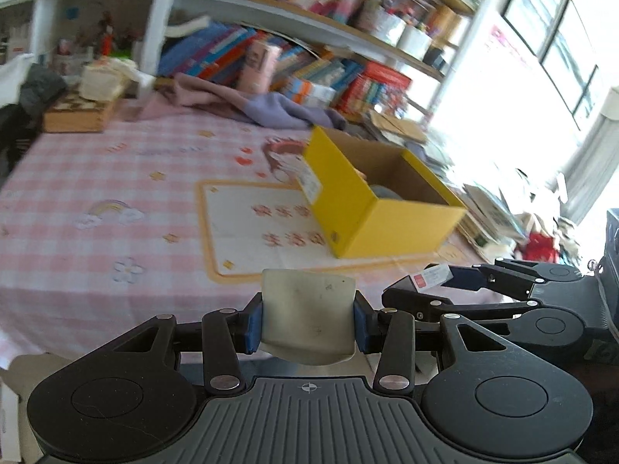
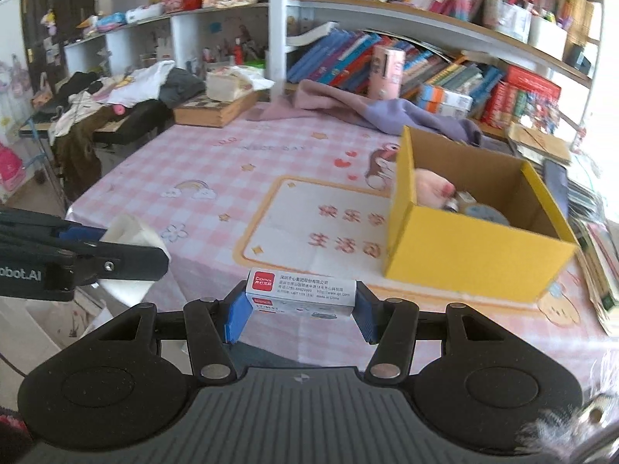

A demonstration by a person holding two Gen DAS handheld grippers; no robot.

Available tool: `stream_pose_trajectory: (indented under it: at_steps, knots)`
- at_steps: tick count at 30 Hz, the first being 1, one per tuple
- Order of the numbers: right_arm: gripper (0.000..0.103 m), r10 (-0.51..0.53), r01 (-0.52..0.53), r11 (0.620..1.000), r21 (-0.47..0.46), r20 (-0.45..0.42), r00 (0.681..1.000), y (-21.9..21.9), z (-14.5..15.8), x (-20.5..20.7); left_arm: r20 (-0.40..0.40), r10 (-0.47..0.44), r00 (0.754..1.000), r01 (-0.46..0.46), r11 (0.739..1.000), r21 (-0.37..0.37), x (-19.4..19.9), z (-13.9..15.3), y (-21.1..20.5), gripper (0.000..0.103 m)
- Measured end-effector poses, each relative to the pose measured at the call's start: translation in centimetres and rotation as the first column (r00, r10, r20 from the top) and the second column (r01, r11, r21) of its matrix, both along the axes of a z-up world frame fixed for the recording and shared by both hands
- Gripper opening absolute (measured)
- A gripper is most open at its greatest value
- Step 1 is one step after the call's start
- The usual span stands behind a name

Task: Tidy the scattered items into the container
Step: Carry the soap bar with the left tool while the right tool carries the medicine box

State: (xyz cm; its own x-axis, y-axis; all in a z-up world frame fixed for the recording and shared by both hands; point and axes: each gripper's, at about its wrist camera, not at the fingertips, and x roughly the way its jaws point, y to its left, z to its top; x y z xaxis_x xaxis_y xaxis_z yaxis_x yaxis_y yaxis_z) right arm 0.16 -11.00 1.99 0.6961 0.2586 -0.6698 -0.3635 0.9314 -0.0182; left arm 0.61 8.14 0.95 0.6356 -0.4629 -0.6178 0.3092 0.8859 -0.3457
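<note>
Yellow cardboard box (image 2: 476,249) waits on the table (image 2: 216,178), partly filled. Left tongs (image 1: 308,319) clamp a whitish, perhaps plastic, piece (image 1: 307,315); right tongs (image 2: 301,303) clamp a small carton (image 2: 301,293). Carrying step: next, reach over the box rim and release.

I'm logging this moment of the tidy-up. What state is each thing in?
Left gripper: shut on white pad, held above the table edge.
Right gripper: shut on small box, not yet at the container.
Yellow box: open, upright on the tablecloth, already holding a few items.
Purple cloth: lying crumpled behind the yellow box.
</note>
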Motion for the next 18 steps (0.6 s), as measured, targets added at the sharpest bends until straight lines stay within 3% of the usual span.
stream_pose_trajectory:
  at_steps: [8, 18]
  knots:
    - [0.052, -0.158, 0.158, 0.987, -0.011, -0.053, 0.986, -4.3, -0.9, -1.9, -0.023, -0.139, 0.990, 0.139, 0.990, -0.029, 0.8, -0.9, -3.8, 0.042]
    - [0.052, -0.326, 0.326, 0.945, -0.014, -0.071, 0.943, -9.2, -1.1, -4.0, -0.033, -0.298, 0.954, 0.297, 0.954, -0.043, 1.6, -1.2, -8.9, 0.042]
